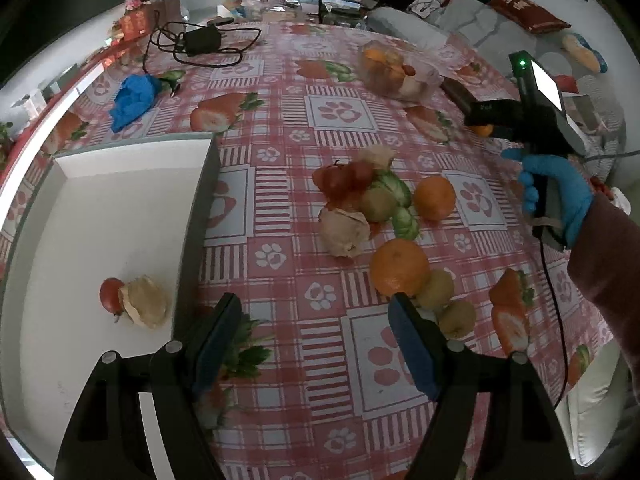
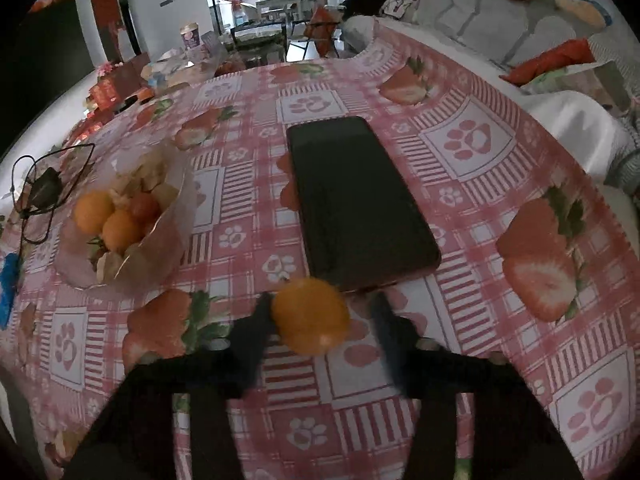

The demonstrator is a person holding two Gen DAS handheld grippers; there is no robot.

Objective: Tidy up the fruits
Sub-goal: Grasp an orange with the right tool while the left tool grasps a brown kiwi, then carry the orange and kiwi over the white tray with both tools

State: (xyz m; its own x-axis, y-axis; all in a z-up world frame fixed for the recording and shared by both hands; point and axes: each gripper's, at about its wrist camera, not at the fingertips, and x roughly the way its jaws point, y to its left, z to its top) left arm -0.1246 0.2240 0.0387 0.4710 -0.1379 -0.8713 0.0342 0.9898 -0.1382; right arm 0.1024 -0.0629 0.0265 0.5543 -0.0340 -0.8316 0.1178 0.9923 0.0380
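My left gripper (image 1: 314, 340) is open and empty, low over the tablecloth beside the white tray (image 1: 120, 208). The tray holds a red tomato (image 1: 110, 294) and a papery husk fruit (image 1: 146, 300). Ahead lies a heap of fruit: two oranges (image 1: 400, 266), a second one (image 1: 434, 198), green fruits (image 1: 436, 288), red tomatoes (image 1: 344, 178) and husk fruits (image 1: 344, 228). My right gripper (image 2: 320, 312) has a small orange (image 2: 310, 316) between its fingers; a gap shows beside the right finger. It shows in the left wrist view (image 1: 486, 120) at the right.
A clear plastic bag of fruit (image 2: 120, 220) lies on the table, also in the left wrist view (image 1: 394, 70). A black phone (image 2: 356, 200) lies just ahead of the right gripper. A black charger with cable (image 1: 200, 42) and a blue cloth (image 1: 132, 98) lie at the far left.
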